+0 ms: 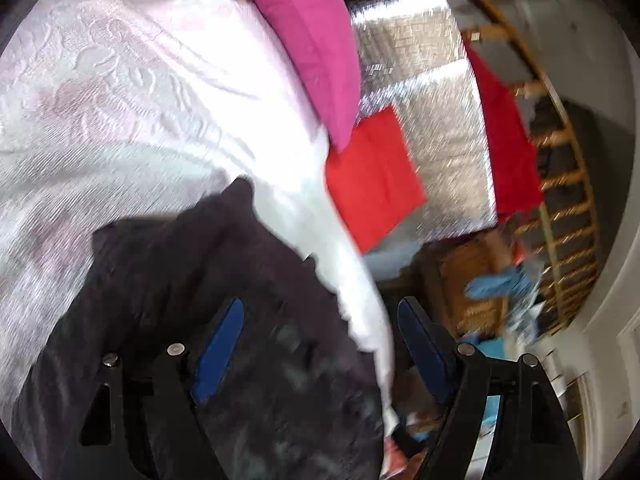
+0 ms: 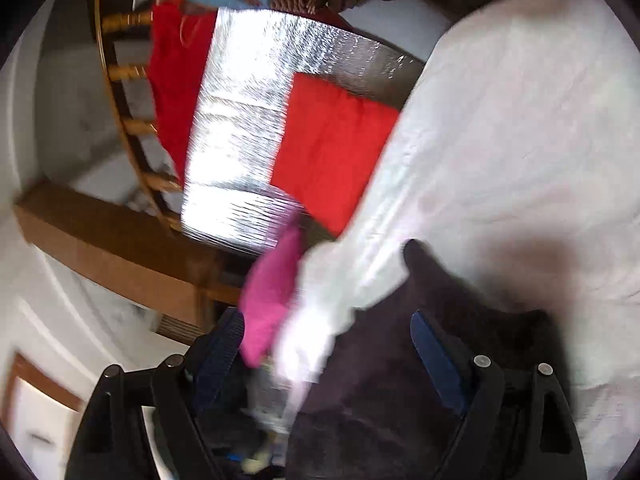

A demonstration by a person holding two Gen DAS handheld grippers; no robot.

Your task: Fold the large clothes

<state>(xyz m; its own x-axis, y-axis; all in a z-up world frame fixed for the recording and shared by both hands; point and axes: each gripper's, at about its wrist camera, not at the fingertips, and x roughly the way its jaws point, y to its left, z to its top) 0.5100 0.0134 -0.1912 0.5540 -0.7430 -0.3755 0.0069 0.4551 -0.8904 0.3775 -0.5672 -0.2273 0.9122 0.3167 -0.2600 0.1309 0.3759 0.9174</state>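
Note:
A dark, near-black garment (image 1: 192, 280) lies on a pale pink-white bedspread (image 1: 120, 112). My left gripper (image 1: 320, 312) is open just above the garment's edge near the side of the bed, with nothing between its blue pads. The same garment (image 2: 440, 352) shows low in the right wrist view on the bedspread (image 2: 520, 120). My right gripper (image 2: 328, 324) is open over its edge and holds nothing. Both views are motion-blurred.
A magenta pillow (image 1: 308, 44) lies at the bed's edge; it also shows in the right wrist view (image 2: 272, 296). A folded red cloth (image 1: 372, 184) rests on a silver foil mat (image 1: 440, 120) on the floor. A darker red cloth (image 1: 508, 140) hangs on a wooden rack (image 1: 568, 184). A wicker basket (image 1: 472, 280) holds blue cloth.

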